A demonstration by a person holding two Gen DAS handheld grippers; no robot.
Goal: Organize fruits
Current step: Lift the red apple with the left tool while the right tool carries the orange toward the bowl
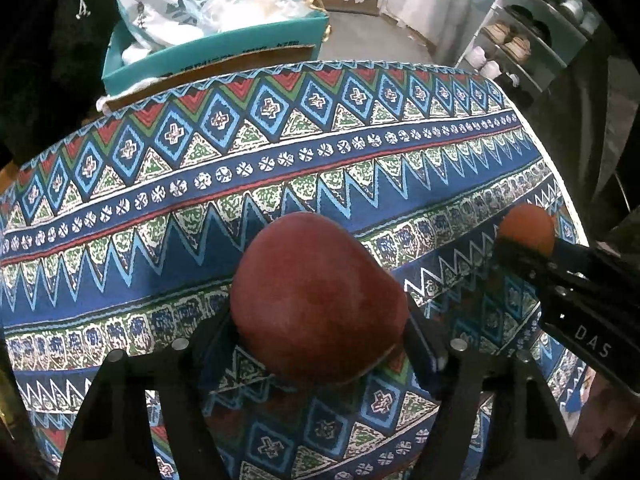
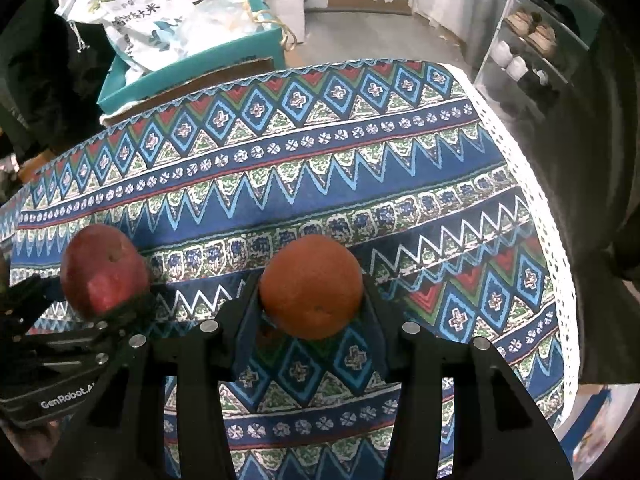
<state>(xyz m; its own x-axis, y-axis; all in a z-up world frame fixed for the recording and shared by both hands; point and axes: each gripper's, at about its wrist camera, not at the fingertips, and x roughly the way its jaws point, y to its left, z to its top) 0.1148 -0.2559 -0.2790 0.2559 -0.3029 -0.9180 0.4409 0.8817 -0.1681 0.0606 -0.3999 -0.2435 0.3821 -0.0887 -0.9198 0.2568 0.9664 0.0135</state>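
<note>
Where claws clamp, apple (image 1: 320, 300) sides hidden.

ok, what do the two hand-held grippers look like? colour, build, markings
Both are matte black. The left hand-held gripper and right hand-held gripper have flat angular linkage arms with cut-outs and round silver pivot pins. White lettering: "DAS" on the right one's side, "GenRobot.AI" on the left's. No cables or sleeves visible.

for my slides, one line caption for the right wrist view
Right gripper holds an orange above the patterned tablecloth.
</note>
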